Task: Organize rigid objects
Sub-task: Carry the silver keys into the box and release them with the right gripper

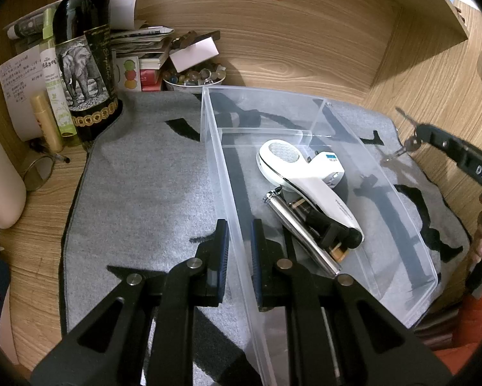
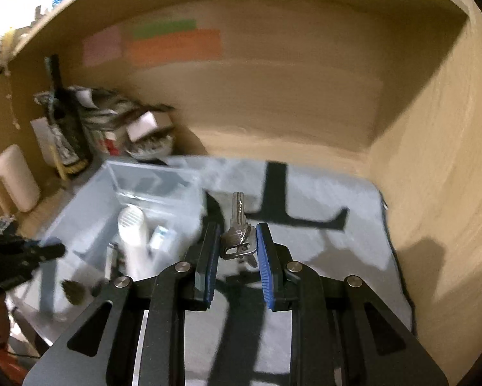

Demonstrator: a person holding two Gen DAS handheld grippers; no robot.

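Above the grey mat (image 2: pixel 337 193), the right gripper (image 2: pixel 237 244) clamps a bunch of keys (image 2: pixel 237 238).
The left gripper (image 1: pixel 239 251) pinches the clear bin (image 1: pixel 402 218) wall; carry keys left over its rim before releasing.

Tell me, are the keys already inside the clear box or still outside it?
Outside. The right gripper holds the keys in the air above the grey mat, beside the clear box, not in it.

Right hand-held gripper (image 2: pixel 237 251) clamps keys (image 2: pixel 237 234) above grey mat (image 2: pixel 337 257); clear bin (image 2: pixel 89 199) left — blurred
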